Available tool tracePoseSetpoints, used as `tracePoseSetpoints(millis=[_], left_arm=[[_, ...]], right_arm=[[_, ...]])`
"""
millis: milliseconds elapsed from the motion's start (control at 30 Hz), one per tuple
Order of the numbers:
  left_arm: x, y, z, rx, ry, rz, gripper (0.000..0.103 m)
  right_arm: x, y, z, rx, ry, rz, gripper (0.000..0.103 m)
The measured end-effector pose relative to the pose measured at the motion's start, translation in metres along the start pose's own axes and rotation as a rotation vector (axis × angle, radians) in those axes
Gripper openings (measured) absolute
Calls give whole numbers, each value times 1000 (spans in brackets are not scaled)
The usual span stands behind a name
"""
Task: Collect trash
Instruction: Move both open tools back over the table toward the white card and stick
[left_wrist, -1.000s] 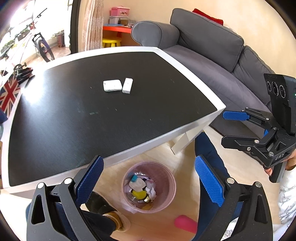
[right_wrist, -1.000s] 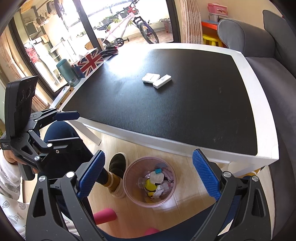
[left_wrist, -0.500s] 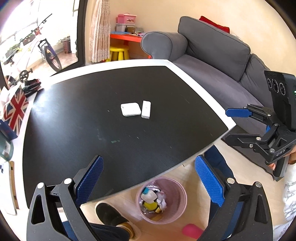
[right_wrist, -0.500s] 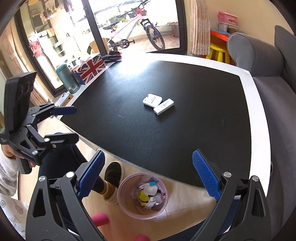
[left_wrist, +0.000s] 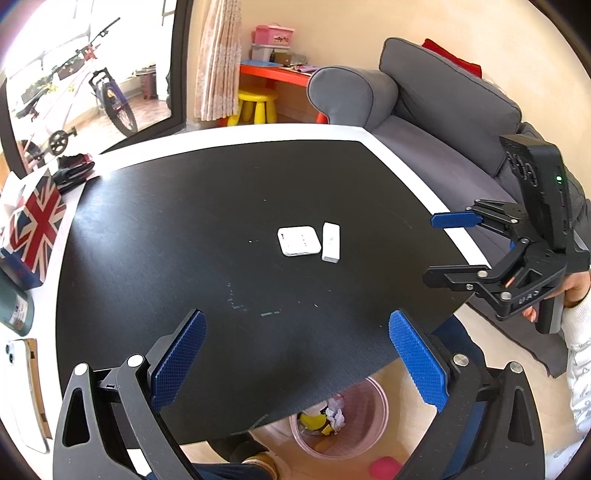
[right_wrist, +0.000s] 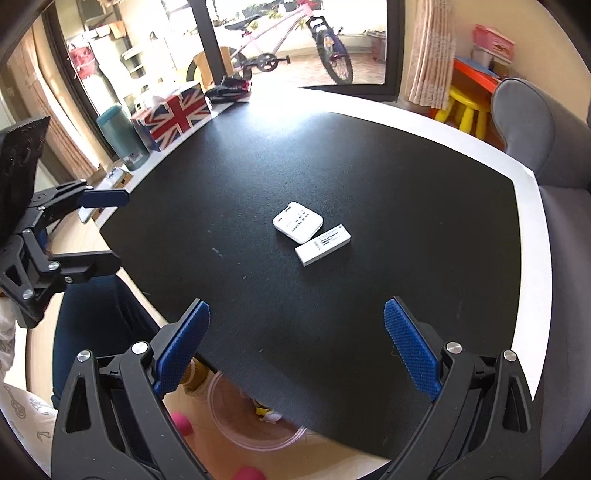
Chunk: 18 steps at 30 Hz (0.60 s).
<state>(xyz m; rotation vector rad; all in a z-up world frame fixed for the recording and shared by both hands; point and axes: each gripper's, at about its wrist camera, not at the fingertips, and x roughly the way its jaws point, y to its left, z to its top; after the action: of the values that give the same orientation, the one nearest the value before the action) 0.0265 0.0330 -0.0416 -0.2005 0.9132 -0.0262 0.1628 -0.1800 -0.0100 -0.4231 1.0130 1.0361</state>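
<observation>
your left gripper (left_wrist: 295, 354) sits low centre in the left wrist view, jaws spread wide, nothing between the blue pads (left_wrist: 177, 360). your right gripper (right_wrist: 295, 343) is low centre in its own view, jaws also spread wide and empty. each shows in the other's camera: the right one at the right edge of the left view (left_wrist: 456, 247), held by your hand (left_wrist: 569, 295), the left one at the left edge of the right view (right_wrist: 99, 229), both with fingers apart.

table (left_wrist: 402, 158): black top with a white border, fills the middle of both frames. two white items lie near its centre, a squarish card (left_wrist: 298, 240) and a slim box (left_wrist: 330, 242), just beside each other, perhaps touching at one end. both are above and well apart from your fingertips.

the bin (left_wrist: 369, 435), pink and see-through, stands on the floor at bottom centre of the left view, half hidden under the near table edge. inside you can see crumpled white paper (left_wrist: 335, 411) and something yellow (left_wrist: 314, 421). in the right view only the bin's rim (right_wrist: 236, 435) shows at the bottom, blurred.

upper left in the right view: a union jack box (right_wrist: 177, 110) and a teal flask (right_wrist: 120, 136) on the table's far border. a grey sofa (left_wrist: 443, 110) takes the upper right of the left view. a bike (right_wrist: 288, 40) stands beyond the window at top
</observation>
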Motion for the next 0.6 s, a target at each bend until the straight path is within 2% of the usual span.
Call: tracePoseSetpoints(millis=[600], left_arm=[[32,26,15,-28,50,1,95]], right_arm=[[86,-20,40,-158,162,33,94]])
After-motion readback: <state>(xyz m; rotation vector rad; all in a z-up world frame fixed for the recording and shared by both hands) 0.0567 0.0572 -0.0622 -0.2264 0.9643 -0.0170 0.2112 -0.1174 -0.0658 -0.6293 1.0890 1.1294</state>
